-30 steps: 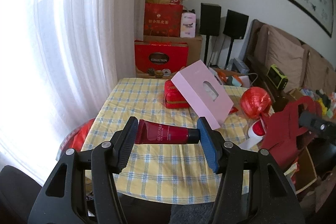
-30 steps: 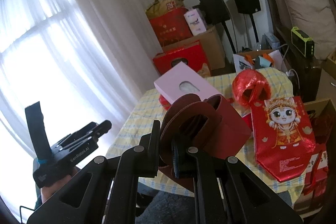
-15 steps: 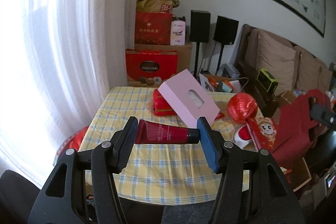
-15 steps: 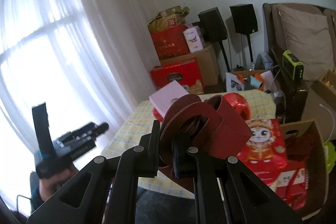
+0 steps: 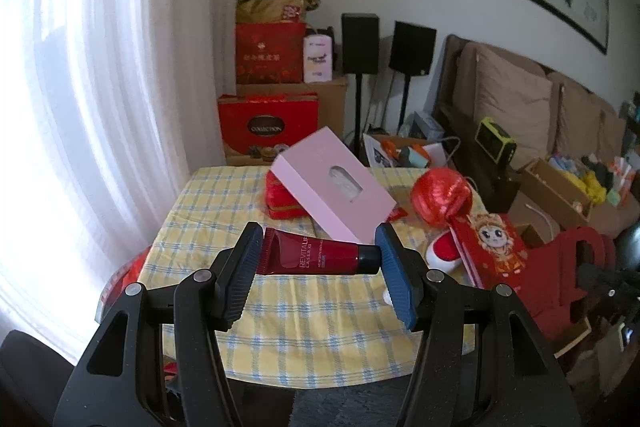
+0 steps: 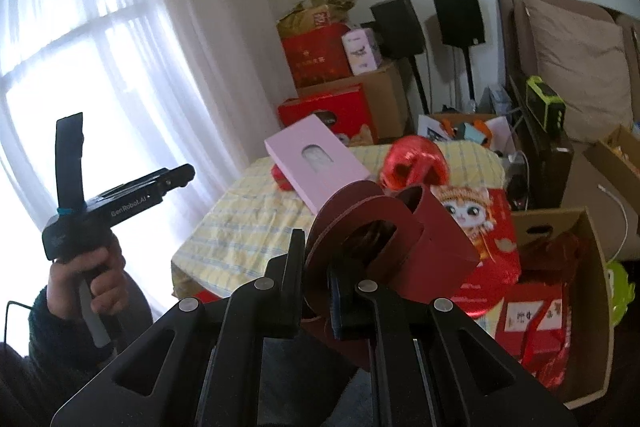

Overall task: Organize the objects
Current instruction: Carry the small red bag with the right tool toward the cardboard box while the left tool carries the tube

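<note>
Left wrist view: left claw clamps tube end to end, long axis crosswise, above table | right claw nearly closed, pinching bag handle | bag mouth lies right of tube | box beyond

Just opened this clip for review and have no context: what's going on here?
A person is tidying a cluttered table with a handheld gripper in each hand. The left gripper holds a dark red cosmetic tube lengthwise between its pads, above the table. The right gripper is clamped on the handles of a dark red gift bag, also held in the air. A tilted pink tissue box, a red foil ball and a cartoon-printed red bag lie on the checked cloth.
</note>
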Motion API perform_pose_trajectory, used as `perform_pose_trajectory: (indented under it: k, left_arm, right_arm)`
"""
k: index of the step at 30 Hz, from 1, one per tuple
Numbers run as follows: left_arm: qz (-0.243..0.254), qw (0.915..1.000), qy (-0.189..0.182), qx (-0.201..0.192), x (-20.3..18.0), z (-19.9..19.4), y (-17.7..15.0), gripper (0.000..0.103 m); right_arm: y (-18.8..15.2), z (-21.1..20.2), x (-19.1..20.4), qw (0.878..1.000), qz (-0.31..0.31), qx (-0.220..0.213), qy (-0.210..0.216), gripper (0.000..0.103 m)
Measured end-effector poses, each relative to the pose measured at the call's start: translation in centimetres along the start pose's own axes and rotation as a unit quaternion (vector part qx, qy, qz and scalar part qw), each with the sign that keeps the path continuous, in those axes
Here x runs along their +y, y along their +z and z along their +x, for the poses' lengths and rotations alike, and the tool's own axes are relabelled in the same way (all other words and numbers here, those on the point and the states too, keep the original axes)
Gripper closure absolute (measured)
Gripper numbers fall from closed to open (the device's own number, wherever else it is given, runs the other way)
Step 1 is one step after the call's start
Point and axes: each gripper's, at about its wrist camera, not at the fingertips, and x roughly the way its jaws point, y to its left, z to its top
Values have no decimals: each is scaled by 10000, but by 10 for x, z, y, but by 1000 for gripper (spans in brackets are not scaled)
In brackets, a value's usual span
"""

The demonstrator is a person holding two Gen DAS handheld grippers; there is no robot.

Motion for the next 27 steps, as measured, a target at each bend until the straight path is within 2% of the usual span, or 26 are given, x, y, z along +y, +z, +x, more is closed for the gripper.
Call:
perform_pose_trajectory:
  k: [5, 16, 27]
  left_arm:
    - [162, 9999, -31, 41, -26, 3, 2, 48]
    - [483, 9982, -341, 83, -76, 1, -1, 48]
    - [490, 9974, -513, 136, -87, 1, -4, 48]
  right_arm:
    - [-9, 2, -26, 9996, 291, 53, 2, 94]
    - [-8, -15, -55, 9990, 308, -33, -325, 94]
    - [-15, -16, -68, 9981, 490, 39, -379, 94]
